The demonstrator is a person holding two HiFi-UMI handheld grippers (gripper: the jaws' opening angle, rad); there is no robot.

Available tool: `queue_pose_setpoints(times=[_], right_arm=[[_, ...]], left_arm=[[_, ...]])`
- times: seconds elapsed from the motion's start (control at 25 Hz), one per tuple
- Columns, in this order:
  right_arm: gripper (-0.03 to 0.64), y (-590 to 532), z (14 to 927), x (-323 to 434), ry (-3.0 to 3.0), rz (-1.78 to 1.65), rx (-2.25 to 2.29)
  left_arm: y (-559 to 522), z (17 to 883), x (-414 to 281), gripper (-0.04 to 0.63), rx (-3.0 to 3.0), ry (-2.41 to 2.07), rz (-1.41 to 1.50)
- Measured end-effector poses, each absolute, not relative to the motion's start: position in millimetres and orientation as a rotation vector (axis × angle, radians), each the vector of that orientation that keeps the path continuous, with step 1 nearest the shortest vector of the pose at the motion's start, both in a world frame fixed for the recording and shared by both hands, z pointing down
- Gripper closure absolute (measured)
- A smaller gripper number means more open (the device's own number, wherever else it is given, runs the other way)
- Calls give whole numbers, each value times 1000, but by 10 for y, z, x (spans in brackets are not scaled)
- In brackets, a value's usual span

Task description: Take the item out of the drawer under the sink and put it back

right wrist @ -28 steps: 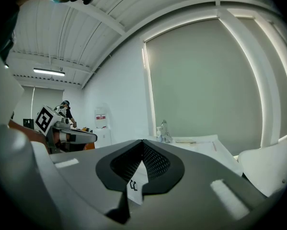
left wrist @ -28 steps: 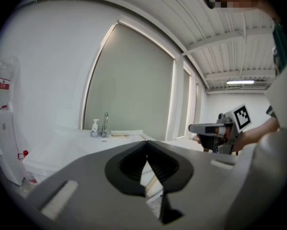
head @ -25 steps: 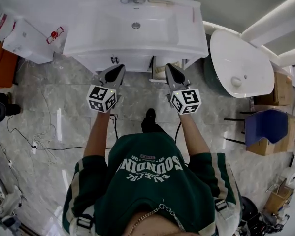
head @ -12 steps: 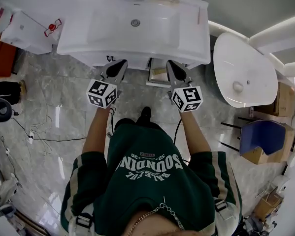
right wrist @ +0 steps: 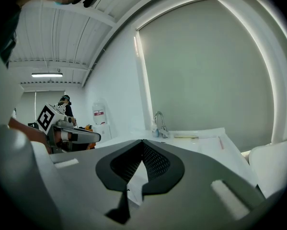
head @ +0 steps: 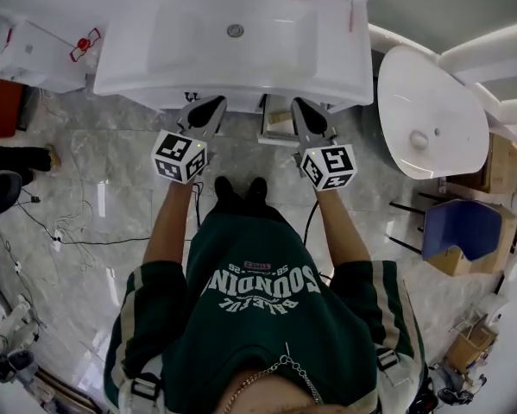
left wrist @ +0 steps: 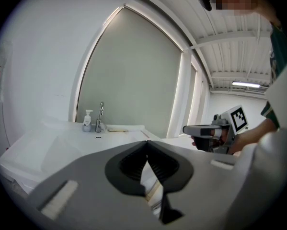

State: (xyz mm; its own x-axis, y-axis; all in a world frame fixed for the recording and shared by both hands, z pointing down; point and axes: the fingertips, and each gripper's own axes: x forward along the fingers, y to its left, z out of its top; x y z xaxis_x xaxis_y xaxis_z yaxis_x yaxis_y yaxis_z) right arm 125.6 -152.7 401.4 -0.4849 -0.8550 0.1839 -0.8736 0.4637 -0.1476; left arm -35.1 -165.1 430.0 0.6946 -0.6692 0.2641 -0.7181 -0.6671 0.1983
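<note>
Overhead, only the head view shows the white drawer (head: pixel 276 121) open under the white ceramic sink (head: pixel 355 63). It lies between the tips of the grey left gripper (head: pixel 208 103) and the grey right gripper (head: pixel 299 105), nearer the right, and holds something tan too small to identify. The gripper views look across the sink top to the chrome tap (left wrist: pixel 101 113) and white soap bottle (left wrist: pixel 87 120) far beyond the jaws, and show both pairs closed on nothing.
</note>
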Motion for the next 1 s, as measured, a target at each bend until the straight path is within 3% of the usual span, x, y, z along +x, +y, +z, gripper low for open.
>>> queue_pose_setpoints(times=[0.52,1.0], right_arm=[[614,-1456,4384,1410,-2527,398,1541],[615,-1149,5374,1441,-2425,521,1446]], left_arm=[[-1625,4598,-155,546,2641,-971,338],[-1287,5525,100,545,2540,-867,393]])
